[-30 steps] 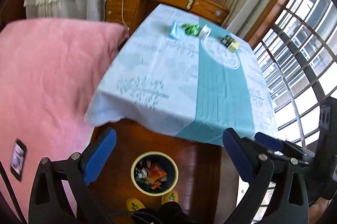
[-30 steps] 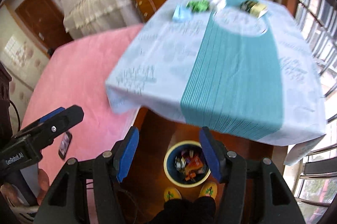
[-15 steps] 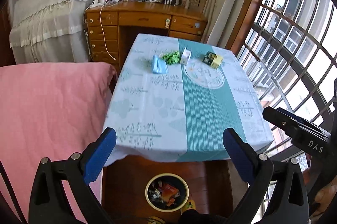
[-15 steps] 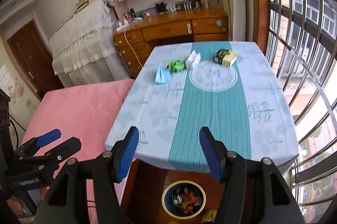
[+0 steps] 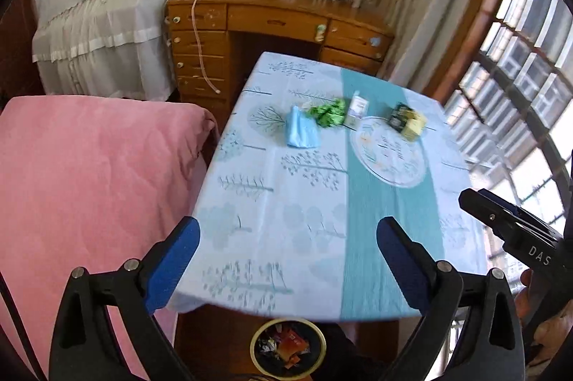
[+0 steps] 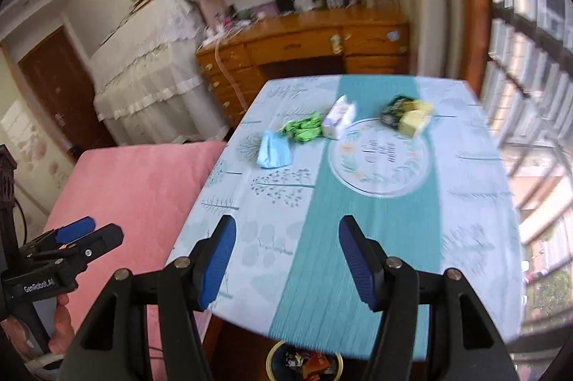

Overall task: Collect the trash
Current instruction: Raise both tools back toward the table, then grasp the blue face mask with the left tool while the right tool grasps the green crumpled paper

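Several pieces of trash lie at the far end of the table (image 5: 315,201) (image 6: 465,237): a light blue packet (image 5: 302,133) (image 6: 274,150), a crumpled green wrapper (image 5: 328,117) (image 6: 303,129), a small white carton (image 5: 356,108) (image 6: 338,121) and a dark green and yellow pack (image 5: 406,122) (image 6: 406,113). My left gripper (image 5: 288,252) hangs open over the near table edge with nothing between its fingers. My right gripper (image 6: 286,255) is open and empty too, over the near part of the cloth. A round bin (image 5: 288,347) (image 6: 304,361) holding wrappers stands on the floor under the table's near edge.
A pink bed (image 5: 89,184) (image 6: 139,180) borders the table on the left. A wooden desk (image 5: 272,33) (image 6: 304,47) with shelves above stands beyond the table. A barred window (image 5: 519,65) (image 6: 530,58) runs along the right.
Both grippers have risen and moved forward from over the bin to over the near table edge. The trash pieces look nearer and larger. Both sets of jaws stayed open.
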The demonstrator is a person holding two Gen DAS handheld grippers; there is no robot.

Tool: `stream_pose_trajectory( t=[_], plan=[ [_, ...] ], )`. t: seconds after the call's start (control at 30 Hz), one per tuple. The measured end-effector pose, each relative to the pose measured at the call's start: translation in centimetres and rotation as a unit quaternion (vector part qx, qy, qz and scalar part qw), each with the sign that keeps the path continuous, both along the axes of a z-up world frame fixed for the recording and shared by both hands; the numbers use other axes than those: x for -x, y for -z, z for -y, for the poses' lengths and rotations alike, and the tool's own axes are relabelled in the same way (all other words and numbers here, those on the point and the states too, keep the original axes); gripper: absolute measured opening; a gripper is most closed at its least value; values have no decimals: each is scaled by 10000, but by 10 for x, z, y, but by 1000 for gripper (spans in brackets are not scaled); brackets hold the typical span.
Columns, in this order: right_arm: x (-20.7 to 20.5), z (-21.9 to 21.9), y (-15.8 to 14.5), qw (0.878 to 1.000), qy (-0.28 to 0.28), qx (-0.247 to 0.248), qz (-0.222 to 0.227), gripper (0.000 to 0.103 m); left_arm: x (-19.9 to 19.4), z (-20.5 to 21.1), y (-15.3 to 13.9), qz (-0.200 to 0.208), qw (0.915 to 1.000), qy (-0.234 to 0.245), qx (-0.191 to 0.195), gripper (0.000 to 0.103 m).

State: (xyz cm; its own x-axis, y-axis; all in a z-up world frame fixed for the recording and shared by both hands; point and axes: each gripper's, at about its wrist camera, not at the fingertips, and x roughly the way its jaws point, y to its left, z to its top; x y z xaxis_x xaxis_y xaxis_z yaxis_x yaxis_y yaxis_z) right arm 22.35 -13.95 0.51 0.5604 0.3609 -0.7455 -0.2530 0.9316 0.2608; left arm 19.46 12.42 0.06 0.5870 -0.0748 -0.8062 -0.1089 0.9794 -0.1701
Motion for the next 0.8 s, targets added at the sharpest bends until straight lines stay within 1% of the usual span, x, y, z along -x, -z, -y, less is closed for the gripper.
stream_pose_trajectory(
  t=[0.1, 0.13, 0.23, 0.37, 0.43, 0.5, 0.57, 0.63, 0.8],
  plan=[
    [-58, 1, 19, 9989, -226, -180, -376, 60, -47, 7, 15, -252, 9995, -202, -71, 98],
    [-74, 1, 25, 9981, -269, -244, -497, 60, -67, 11, 23, -379, 9990, -235, -92, 98],
    [-140, 2, 49, 9933, -413, -481, -966, 60, -121, 20, 46, -677, 9971, -283, -188, 97],
    [-202, -10, 82, 9887, -590, -542, -1266, 60, -178, 27, 80, -945, 9942, -455, -253, 97],
    [-233, -18, 105, 9852, -615, -614, -1477, 60, -204, 27, 98, -1066, 9925, -531, -286, 94],
    [-255, -23, 123, 9806, -535, -764, -1722, 60, -230, 23, 118, -1261, 9900, -600, -195, 82],
    [-277, -28, 141, 9745, -367, -962, -1993, 60, -248, 18, 134, -1453, 9870, -679, -44, 75],
    [-292, -32, 156, 9688, -220, -1117, -2202, 60, -266, 13, 150, -1618, 9837, -770, 125, 73],
    [-316, -43, 183, 9546, 106, -1334, -2660, 60, -283, 12, 166, -1754, 9808, -812, 275, 73]
  ],
)
